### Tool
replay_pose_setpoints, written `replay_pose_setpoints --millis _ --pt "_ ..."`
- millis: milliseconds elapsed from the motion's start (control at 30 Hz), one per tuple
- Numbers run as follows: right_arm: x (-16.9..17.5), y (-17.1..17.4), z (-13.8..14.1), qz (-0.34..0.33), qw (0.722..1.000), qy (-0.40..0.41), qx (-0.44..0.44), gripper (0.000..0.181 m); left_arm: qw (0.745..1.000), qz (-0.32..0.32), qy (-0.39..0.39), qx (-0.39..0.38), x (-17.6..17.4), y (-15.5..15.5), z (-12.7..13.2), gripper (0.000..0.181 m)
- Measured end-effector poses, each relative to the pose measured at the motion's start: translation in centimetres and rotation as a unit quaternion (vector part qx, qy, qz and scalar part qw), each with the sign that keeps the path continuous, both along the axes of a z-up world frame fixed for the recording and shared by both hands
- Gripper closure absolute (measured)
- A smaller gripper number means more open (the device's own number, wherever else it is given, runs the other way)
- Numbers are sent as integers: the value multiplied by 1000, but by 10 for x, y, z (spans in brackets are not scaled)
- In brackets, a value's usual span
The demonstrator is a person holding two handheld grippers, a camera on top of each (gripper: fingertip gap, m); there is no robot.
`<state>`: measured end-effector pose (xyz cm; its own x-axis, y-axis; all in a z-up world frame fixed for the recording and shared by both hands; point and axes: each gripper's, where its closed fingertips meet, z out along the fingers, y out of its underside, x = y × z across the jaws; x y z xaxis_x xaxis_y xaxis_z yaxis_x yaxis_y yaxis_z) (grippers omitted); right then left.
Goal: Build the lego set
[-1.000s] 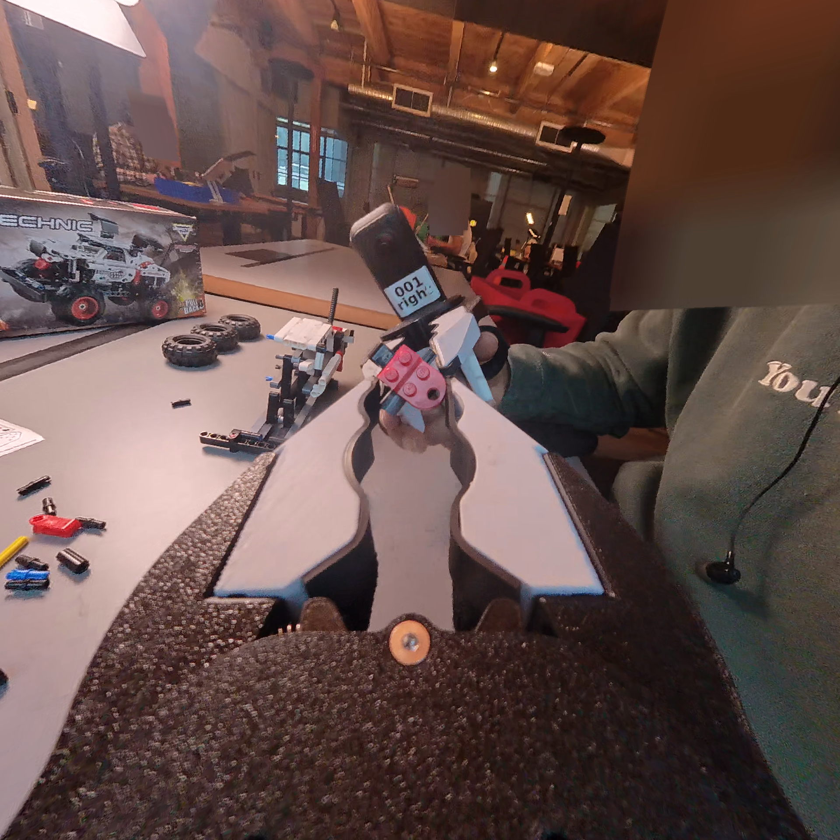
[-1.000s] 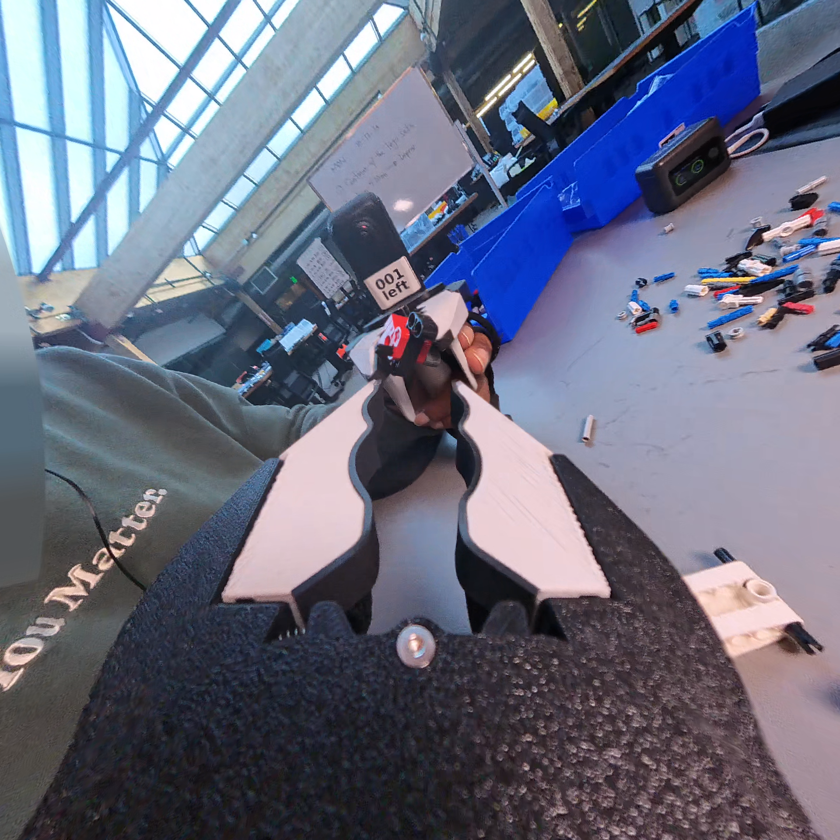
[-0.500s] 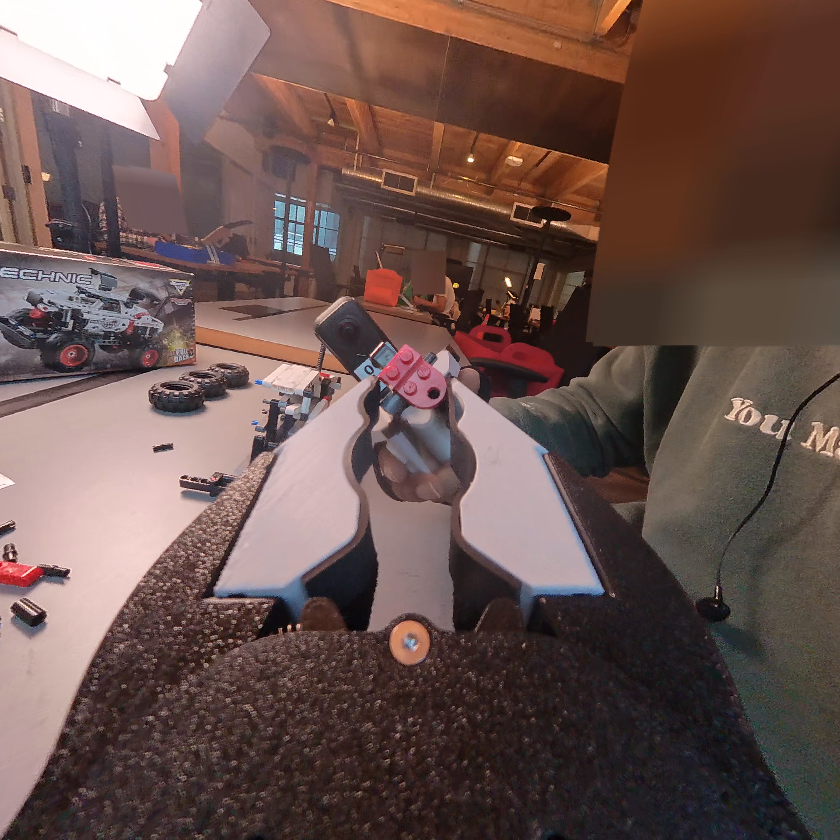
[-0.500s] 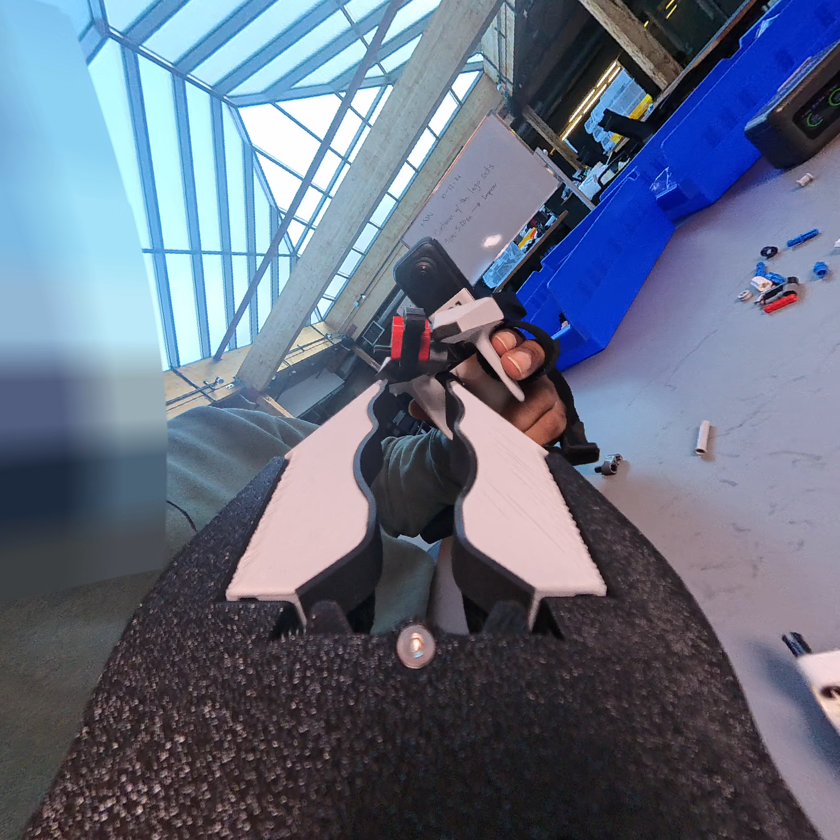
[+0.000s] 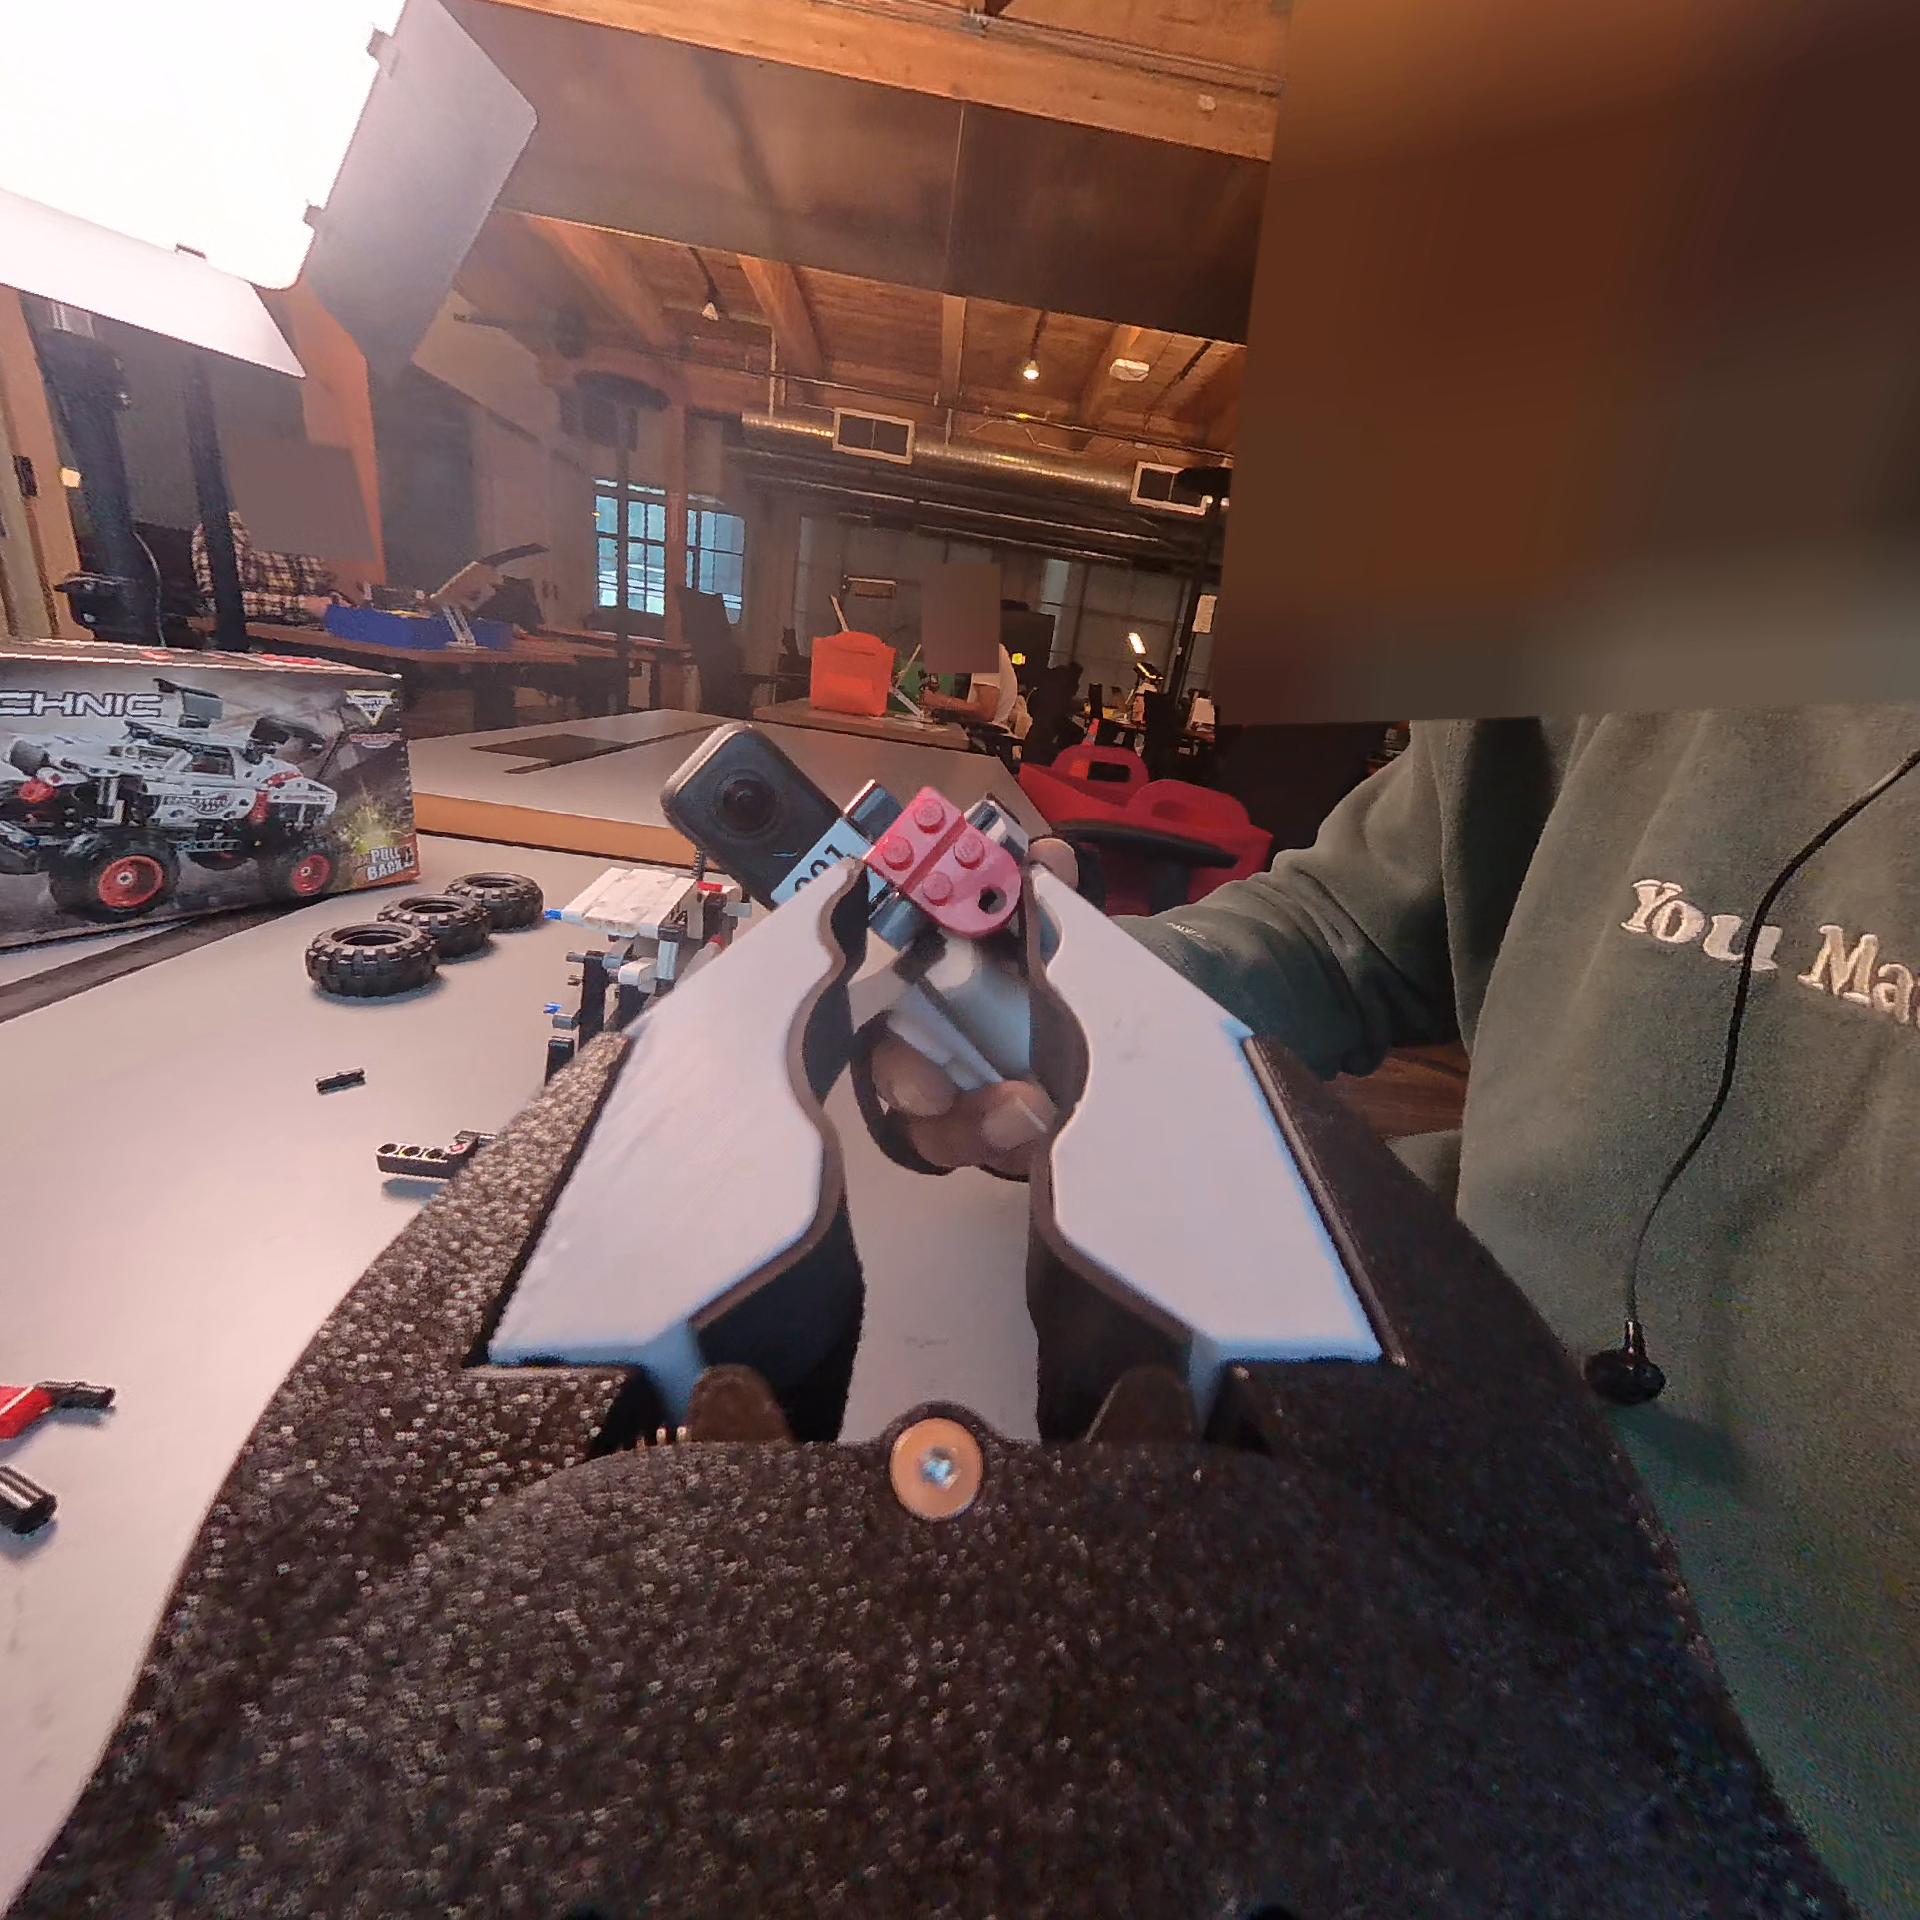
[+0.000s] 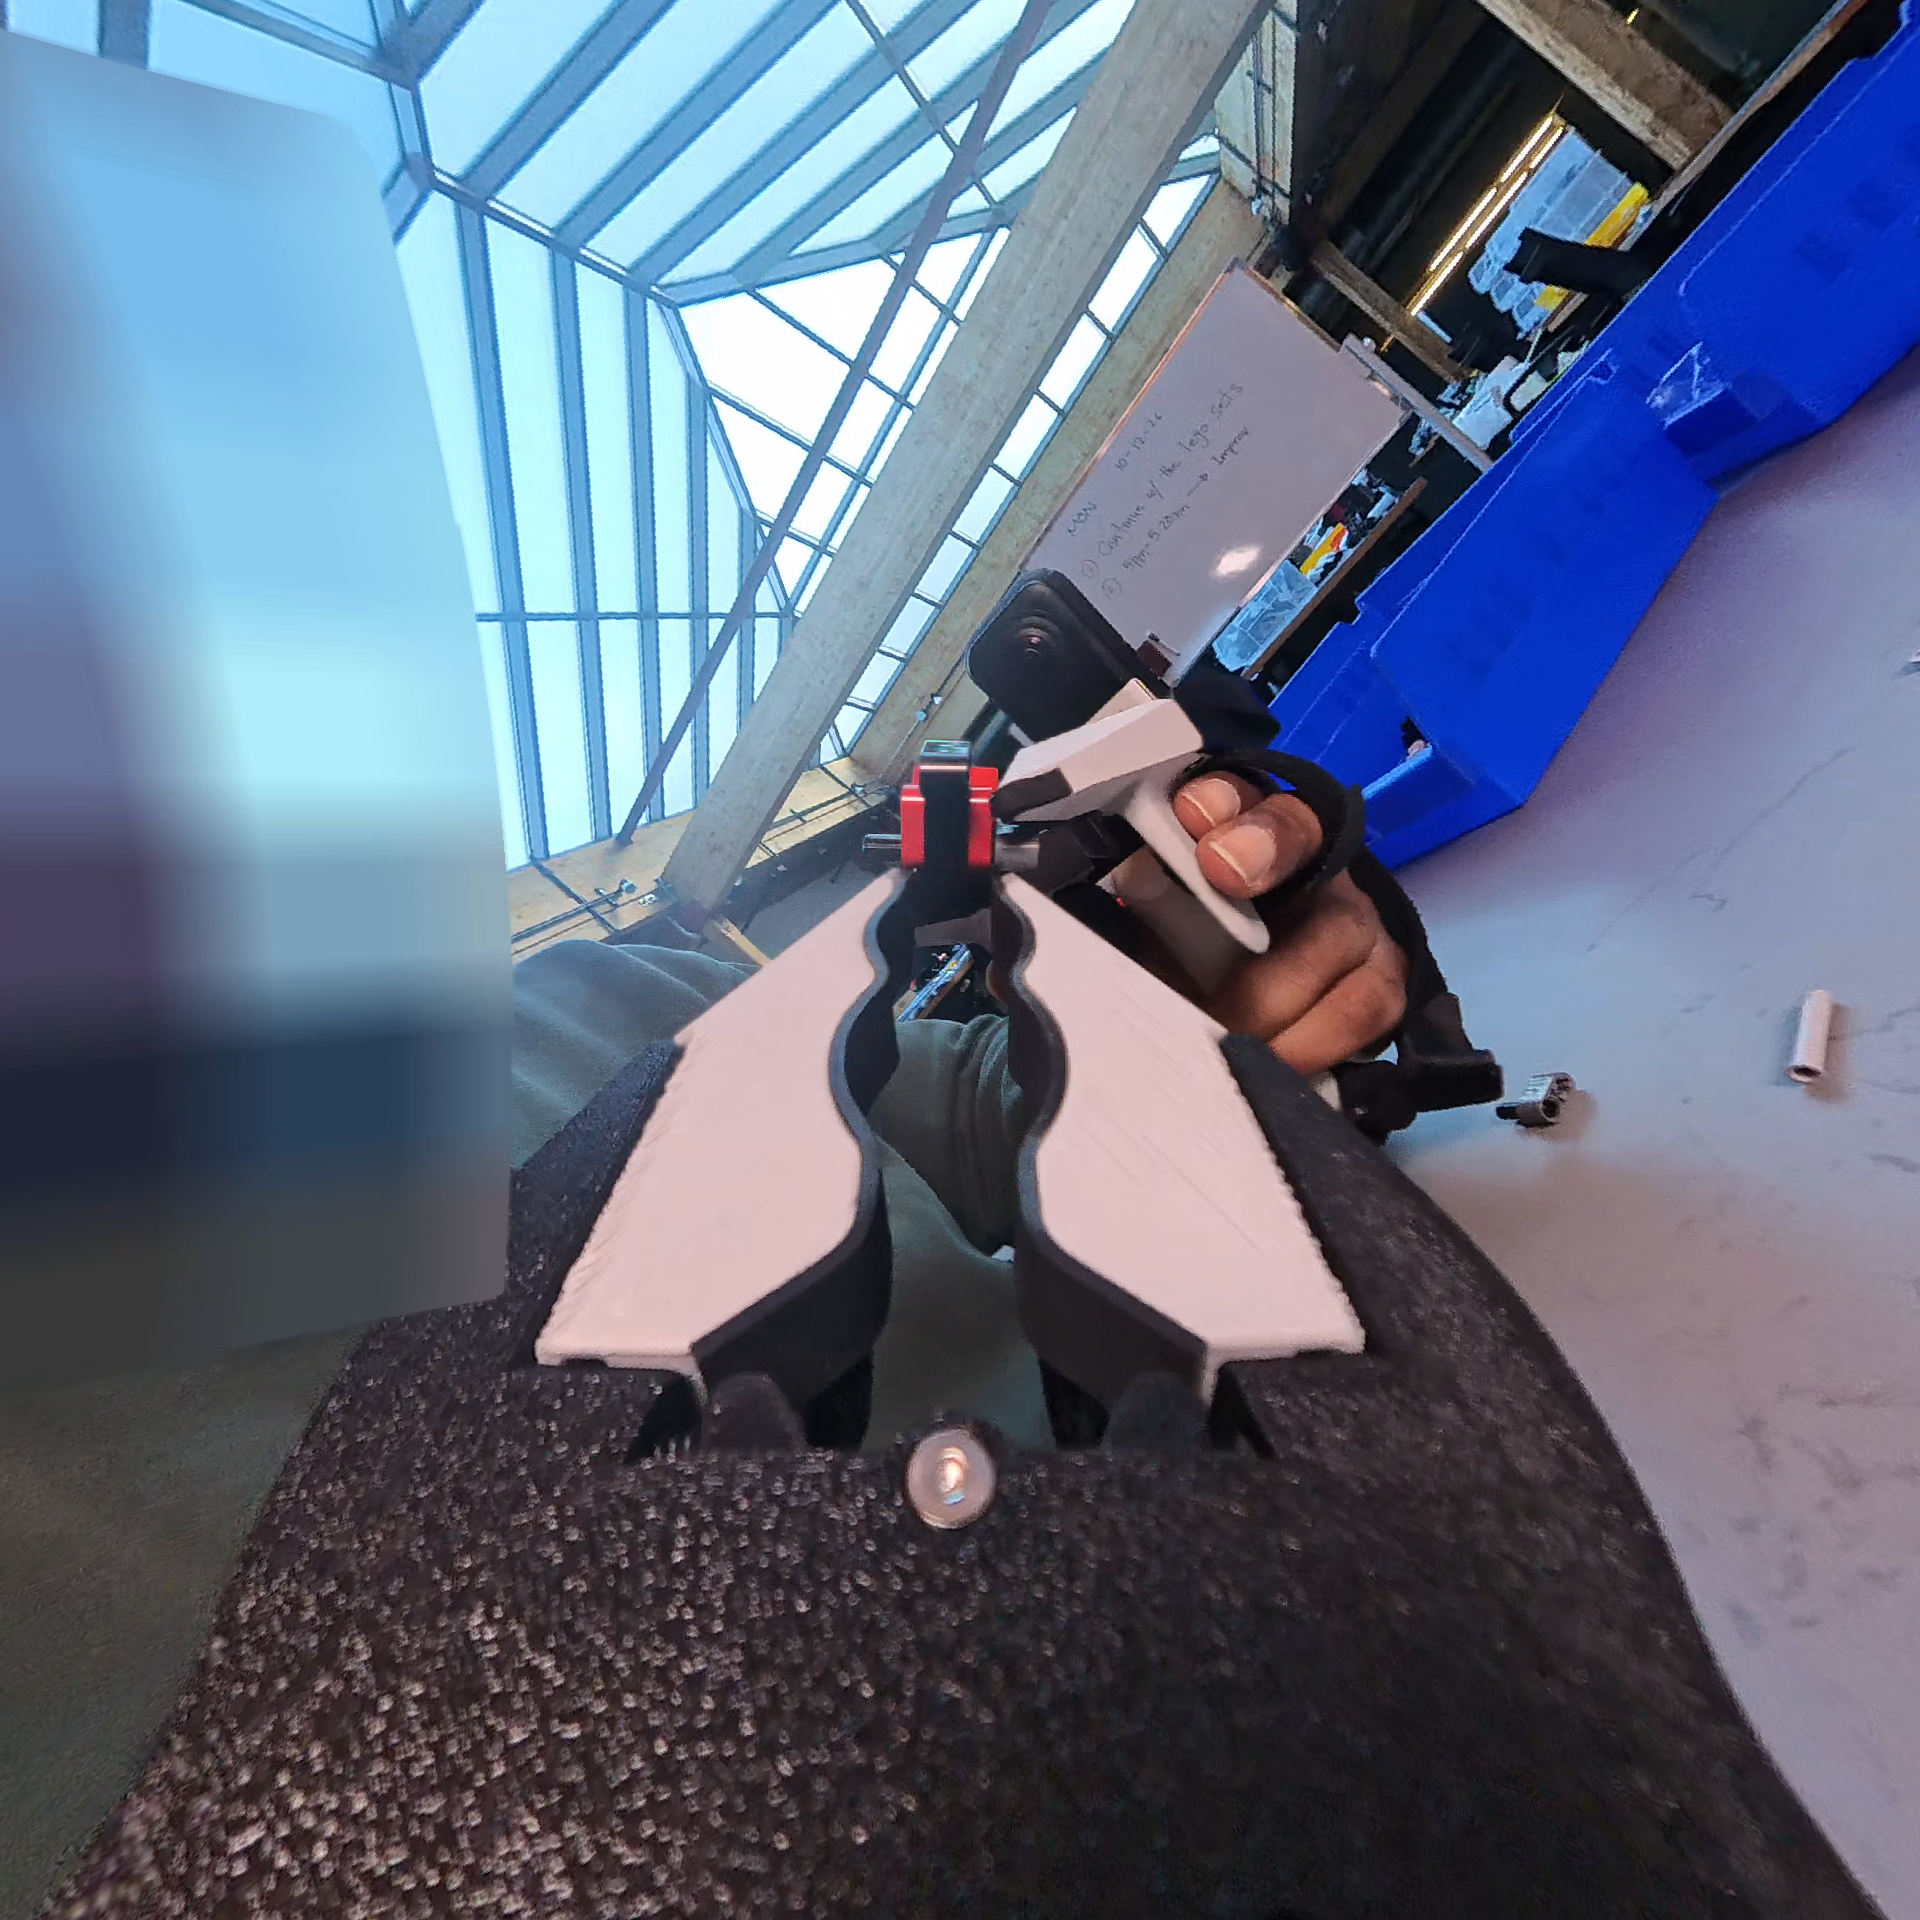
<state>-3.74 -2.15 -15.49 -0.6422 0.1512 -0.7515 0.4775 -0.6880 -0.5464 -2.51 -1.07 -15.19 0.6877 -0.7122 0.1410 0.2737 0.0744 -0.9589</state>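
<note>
A small red studded lego piece [image 5: 940, 873] on a grey part is held in the air in front of the person's chest. My left gripper [image 5: 937, 885] is shut on it at the fingertips. The right gripper's grey fingers [image 5: 961, 1003] and camera reach the piece from behind and below. In the right wrist view the red piece [image 6: 914, 826] with a black part in its middle sits at the tips of my right gripper [image 6: 948, 883], which is shut on it. The left gripper's white trigger [image 6: 1132, 753] and the hand [image 6: 1278, 935] on it are just right of the piece.
On the grey table [image 5: 187, 1143]: a partly built chassis [image 5: 644, 925], three black tyres [image 5: 426, 925], the set's box [image 5: 187, 779], loose small parts [image 5: 42, 1403]. The right wrist view shows a white tube [image 6: 1813, 1034], a small dark part [image 6: 1538, 1096] and blue bins [image 6: 1621, 499]. The person's green sweatshirt [image 5: 1662, 1091] is close. Both grippers' tips are close together, under 4 cm apart.
Both grippers rose and tilted upward with the red piece still between them. The piece has turned, and the right wrist view now points more at the skylight.
</note>
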Motion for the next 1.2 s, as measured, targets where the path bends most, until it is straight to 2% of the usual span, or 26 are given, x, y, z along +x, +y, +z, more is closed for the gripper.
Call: replay_pose_setpoints --millis 33,133,233,367,533,767,833,1200 --pt "1 -1 0 -2 1000 4 5 174 1000 1 6 -1 1 0 -1 153" --pt "2 -1 -2 -2 1000 8 17 174 1000 4 26 -3 3 1 -4 153" --pt "2 5 -6 -13 998 3 56 175 996 31 79 -22 -1 5 -14 151" --pt "0 19 -13 -30 996 -25 76 175 977 114 181 -23 -19 10 -20 152" --pt "-2 19 -24 -21 995 -54 77 175 946 154 284 -3 -17 11 -28 160" --pt "4 14 -30 13 994 -58 94 174 940 126 316 -15 -13 6 -35 162" --pt "6 12 -32 27 993 -60 99 174 941 109 320 -17 -10 2 -36 169" --pt "12 3 -41 68 989 -73 112 174 939 66 336 -40 -6 -7 -44 169"
